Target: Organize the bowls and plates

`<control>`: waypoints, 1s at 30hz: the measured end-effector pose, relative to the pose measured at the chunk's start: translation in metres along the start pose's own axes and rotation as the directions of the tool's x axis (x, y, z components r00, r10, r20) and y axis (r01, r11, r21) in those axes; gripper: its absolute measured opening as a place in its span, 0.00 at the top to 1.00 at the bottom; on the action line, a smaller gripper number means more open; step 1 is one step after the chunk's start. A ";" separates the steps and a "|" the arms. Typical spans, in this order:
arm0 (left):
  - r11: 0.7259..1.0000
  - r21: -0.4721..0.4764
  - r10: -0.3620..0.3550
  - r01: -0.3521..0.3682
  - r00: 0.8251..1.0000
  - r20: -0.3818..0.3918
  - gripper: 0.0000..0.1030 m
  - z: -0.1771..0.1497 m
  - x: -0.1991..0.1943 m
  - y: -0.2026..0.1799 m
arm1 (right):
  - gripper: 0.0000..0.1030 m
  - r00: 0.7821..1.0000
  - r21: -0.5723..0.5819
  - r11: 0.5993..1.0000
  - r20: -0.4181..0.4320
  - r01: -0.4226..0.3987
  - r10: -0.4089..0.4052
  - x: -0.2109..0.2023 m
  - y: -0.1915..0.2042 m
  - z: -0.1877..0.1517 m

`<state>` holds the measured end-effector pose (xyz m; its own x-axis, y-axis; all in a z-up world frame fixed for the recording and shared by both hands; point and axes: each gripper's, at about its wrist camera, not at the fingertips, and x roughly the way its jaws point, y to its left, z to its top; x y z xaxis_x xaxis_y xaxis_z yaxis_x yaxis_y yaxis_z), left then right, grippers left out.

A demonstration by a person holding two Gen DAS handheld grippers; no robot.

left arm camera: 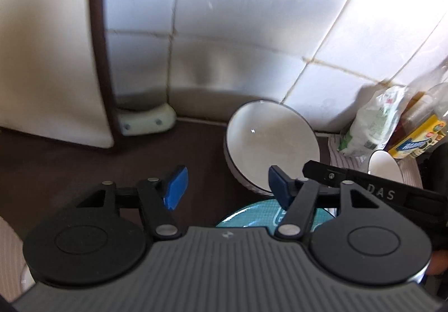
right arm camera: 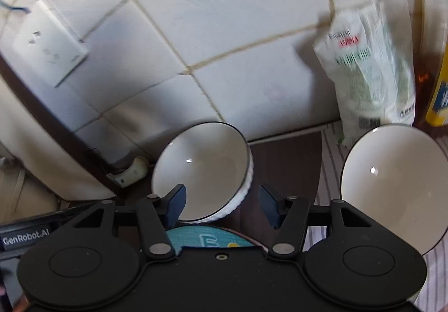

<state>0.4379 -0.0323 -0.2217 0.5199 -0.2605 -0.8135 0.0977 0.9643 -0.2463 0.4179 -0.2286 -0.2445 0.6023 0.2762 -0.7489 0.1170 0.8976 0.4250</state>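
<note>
Both grippers empty, fingers apart: left gripper (left arm camera: 226, 186), right gripper (right arm camera: 222, 204). Ribbed bowl (right arm camera: 201, 169) just beyond teal plate (right arm camera: 207, 237); second bowl (right arm camera: 392, 188) right. Suggest rim grip, lift level, nest gently

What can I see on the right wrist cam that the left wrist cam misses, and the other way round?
Only the right wrist view shows the wall socket and the whole second bowl, which the left barely catches at its edge. Only the left wrist view shows the yellow box clearly and the right gripper's arm marked DAS. Both show the ribbed white bowl, the teal plate in front of it, the white-green bag and the tiled wall.
</note>
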 end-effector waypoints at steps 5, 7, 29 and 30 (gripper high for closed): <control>1.000 -0.006 -0.010 0.010 1.000 -0.022 0.48 0.003 0.029 -0.007 | 0.50 0.999 0.023 0.999 -0.023 0.029 -0.028 0.021 -0.003 0.006; 1.000 -0.011 -0.014 0.014 1.000 -0.021 0.57 0.006 0.036 -0.010 | 0.57 0.998 0.003 0.999 -0.022 0.052 -0.052 0.029 0.000 0.011; 1.000 -0.021 0.005 -0.006 0.999 -0.046 0.87 0.008 0.027 -0.008 | 0.87 0.996 0.004 0.998 -0.064 0.062 -0.062 0.038 0.013 0.026; 1.000 -0.012 0.009 -0.010 0.999 -0.042 0.87 0.008 0.021 -0.010 | 0.87 0.997 0.008 0.999 -0.060 0.054 -0.054 0.033 0.014 0.026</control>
<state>0.4551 -0.0473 -0.2320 0.4848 -0.2536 -0.8371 0.0822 0.9660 -0.2450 0.4600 -0.2161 -0.2505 0.5469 0.2477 -0.7997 0.1555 0.9085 0.3878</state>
